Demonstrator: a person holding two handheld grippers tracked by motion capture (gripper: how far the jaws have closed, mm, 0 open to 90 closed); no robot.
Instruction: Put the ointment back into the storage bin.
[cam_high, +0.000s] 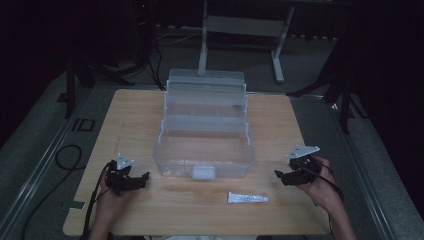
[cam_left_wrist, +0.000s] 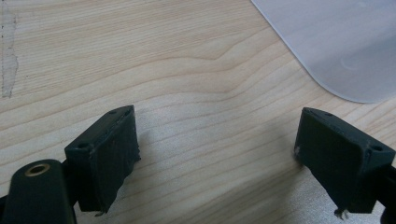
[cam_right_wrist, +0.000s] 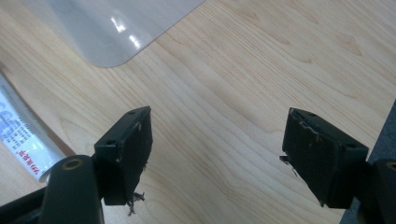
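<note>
Seen from the high view: left gripper (cam_high: 141, 178) and right gripper (cam_high: 281, 175) resting empty on the wooden surface (cam_high: 135, 115) either side of the clear tiered box (cam_high: 204, 150), white tube (cam_high: 247, 198) just before it; in both gripper views, fingers (cam_left_wrist: 105, 154) (cam_right_wrist: 126, 154) spread wide.

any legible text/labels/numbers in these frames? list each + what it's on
None can be read.
White tube on the table, in front of the clear box: blue print along its side, too small and blurred in the high view.
The same tube in the right gripper view: blue and red print, cut off at the edge and too blurred to quote.
Box, left gripper and right gripper: no print to be seen.
</note>
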